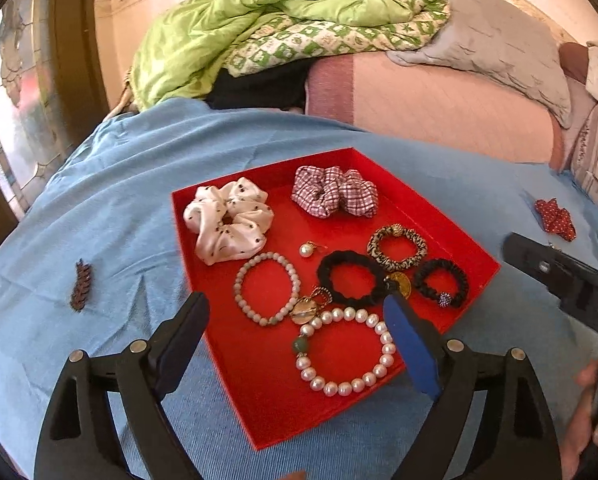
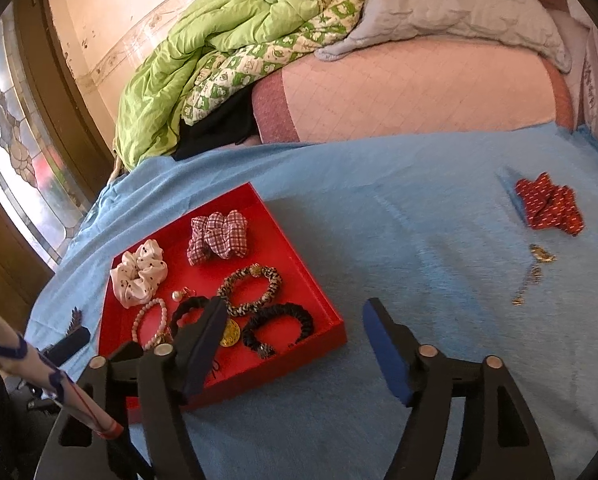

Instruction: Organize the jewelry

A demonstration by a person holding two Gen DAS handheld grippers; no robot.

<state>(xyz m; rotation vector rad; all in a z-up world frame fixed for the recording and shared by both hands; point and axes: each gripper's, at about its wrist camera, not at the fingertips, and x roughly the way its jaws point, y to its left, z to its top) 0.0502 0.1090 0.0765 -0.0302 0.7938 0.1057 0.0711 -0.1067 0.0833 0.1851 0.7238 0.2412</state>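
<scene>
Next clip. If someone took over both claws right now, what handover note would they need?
Left claw: open, empty, above the near part of the red tray.
Right claw: open, empty, above the blue cloth just right of the tray.
In the tray: white scrunchie, checked scrunchie, three hair ties, two pearl bracelets, a pearl earring, a gold coin pendant.
Left to do, all out on the cloth: brown leaf clip left of the tray, red dotted scrunchie and gold chain far right.
</scene>
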